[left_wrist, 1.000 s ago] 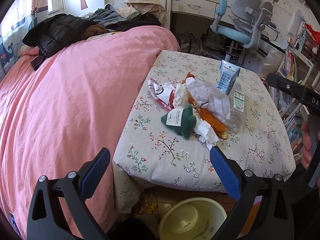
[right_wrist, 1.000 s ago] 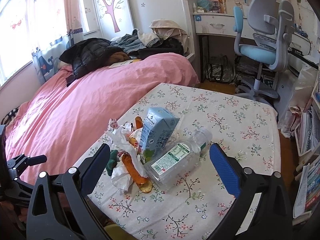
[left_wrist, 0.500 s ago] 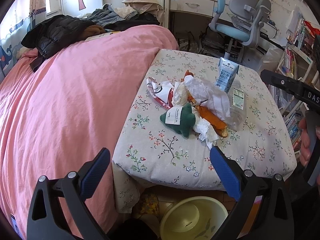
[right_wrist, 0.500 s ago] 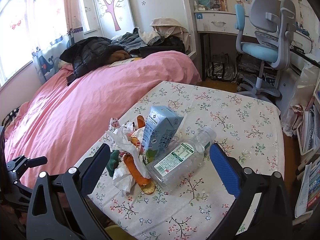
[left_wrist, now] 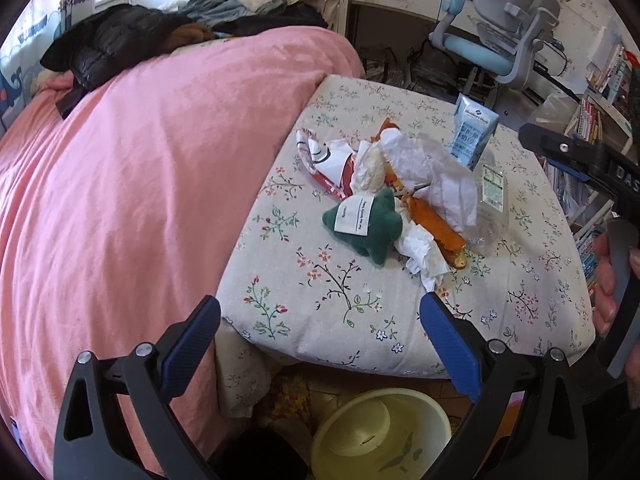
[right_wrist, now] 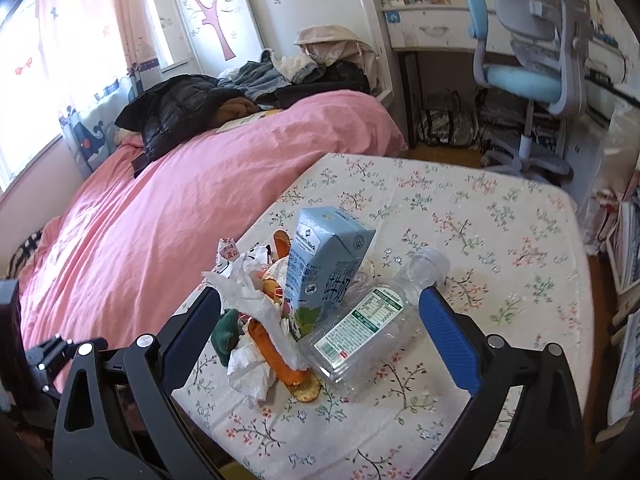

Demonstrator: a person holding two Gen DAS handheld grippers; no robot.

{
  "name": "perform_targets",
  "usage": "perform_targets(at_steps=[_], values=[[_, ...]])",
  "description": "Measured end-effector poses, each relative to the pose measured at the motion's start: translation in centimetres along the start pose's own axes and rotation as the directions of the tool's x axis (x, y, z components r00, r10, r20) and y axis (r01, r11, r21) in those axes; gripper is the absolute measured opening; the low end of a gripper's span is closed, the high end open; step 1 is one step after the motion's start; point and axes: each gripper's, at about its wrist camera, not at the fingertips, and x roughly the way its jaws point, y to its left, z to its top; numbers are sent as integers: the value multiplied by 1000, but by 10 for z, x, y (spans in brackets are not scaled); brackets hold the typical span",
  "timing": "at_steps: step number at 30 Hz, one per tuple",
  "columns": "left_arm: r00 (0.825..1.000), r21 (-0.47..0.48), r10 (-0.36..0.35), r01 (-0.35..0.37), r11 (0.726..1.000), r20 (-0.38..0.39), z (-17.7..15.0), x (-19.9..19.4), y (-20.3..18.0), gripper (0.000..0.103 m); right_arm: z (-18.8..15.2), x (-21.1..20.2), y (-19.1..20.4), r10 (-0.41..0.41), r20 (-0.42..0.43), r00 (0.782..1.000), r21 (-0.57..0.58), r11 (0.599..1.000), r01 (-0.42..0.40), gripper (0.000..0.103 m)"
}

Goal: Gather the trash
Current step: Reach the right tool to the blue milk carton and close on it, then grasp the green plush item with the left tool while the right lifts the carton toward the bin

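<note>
On the floral-clothed table [right_wrist: 500,240], near the edge by the pink bed [right_wrist: 200,200], I see the trash pile. Blue milk carton [right_wrist: 326,268] reads "Member's Mark"; it stands tilted, top leaning toward the bed. Clear plastic bottle [right_wrist: 372,324] lies on its side touching the carton, long axis running from my near edge toward the far right corner, cap end farthest away; its green-white label print is too small to read. Crumpled tissues [left_wrist: 424,252], an orange peel [left_wrist: 434,228] and a green plush [left_wrist: 366,226] with a white tag lie beside them. My right gripper [right_wrist: 320,312] is spread wide, empty, straddling carton and bottle. My left gripper [left_wrist: 320,322] is apart too, at the near edge above a yellow basin [left_wrist: 380,436].
</note>
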Motion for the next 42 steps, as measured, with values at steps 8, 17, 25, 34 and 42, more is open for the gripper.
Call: perform_targets(at_steps=[8, 17, 25, 34, 42], values=[[1000, -24, 1, -1, 1000, -24, 5, 10, 3, 95, 6, 37, -13, 20, -32, 999, 86, 996, -17, 96], [998, -93, -45, 40, 995, -50, 27, 34, 0, 95, 13, 74, -36, 103, -46, 994, 226, 970, -90, 96], [993, -109, 19, -32, 993, -117, 44, 75, -12, 95, 21, 88, -43, 203, -27, 979, 232, 954, -191, 82], [990, -244, -79, 48, 969, -119, 42, 84, -2, 52, 29, 64, -30, 307, 30, 951, 172, 936, -307, 52], [991, -322, -132, 118, 939, -21, 27, 53, 18, 42, 35, -7, -19, 289, 192, 938, 81, 948, -308, 52]])
